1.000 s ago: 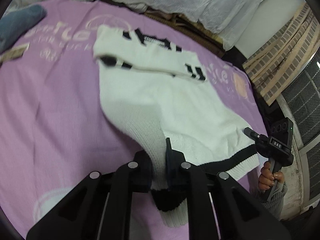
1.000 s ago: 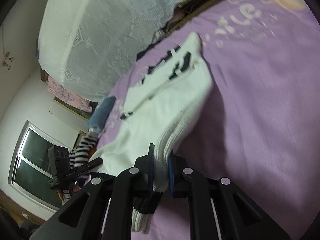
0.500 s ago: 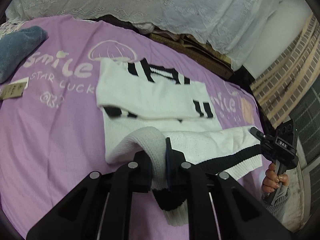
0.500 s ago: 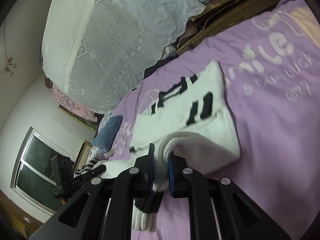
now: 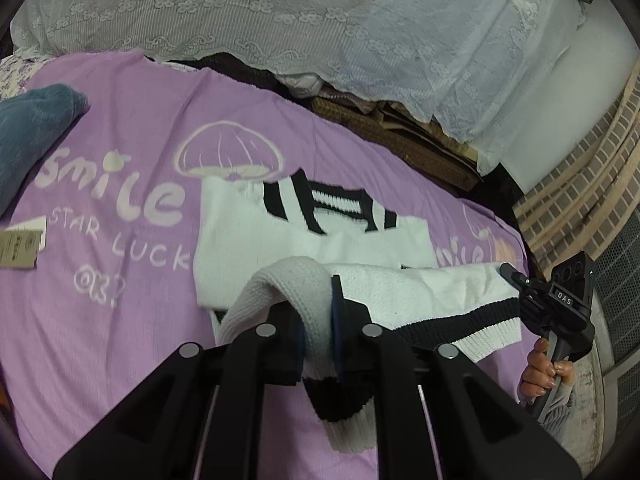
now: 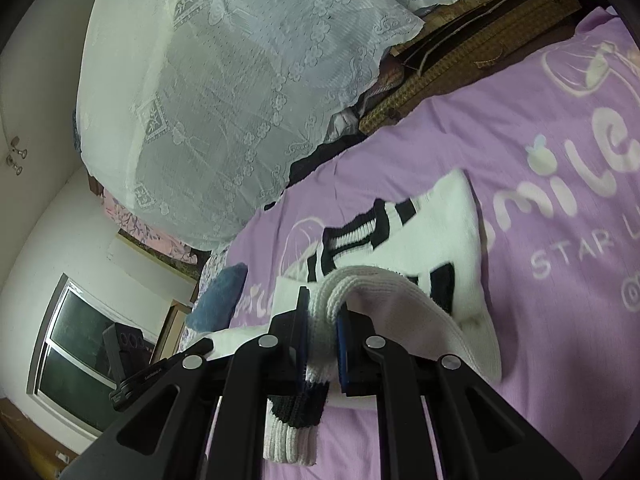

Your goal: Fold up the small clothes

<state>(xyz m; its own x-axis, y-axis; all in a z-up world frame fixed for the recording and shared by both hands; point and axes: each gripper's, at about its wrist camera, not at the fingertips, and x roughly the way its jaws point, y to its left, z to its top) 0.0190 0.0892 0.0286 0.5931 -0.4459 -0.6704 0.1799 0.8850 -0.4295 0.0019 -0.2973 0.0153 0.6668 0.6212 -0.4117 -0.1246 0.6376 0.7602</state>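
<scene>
Sweater of white knit with black stripes and black-banded hem (image 5: 320, 240) lying on purple bedspread printed with pale "smile" lettering and a mushroom outline (image 5: 120, 320), lower part being lifted and doubled over toward the striped collar end. Left gripper of black plastic (image 5: 316, 320) clamping together on one hem corner, white fabric bunching between the jaws, black band and white ribbing hanging below. Right gripper of black plastic (image 6: 322, 332) pinching the opposite hem corner likewise, several knit layers pressing between blue-edged pads (image 6: 344, 336). Hem stretching taut between both grippers, raised off the bedspread. Person's hand (image 5: 544, 376) gripping the right gripper's handle at the frame edge. Blue fuzzy cloth (image 5: 28, 128) resting at the bedspread's far left; white lace cover (image 5: 280, 20) draping behind.
</scene>
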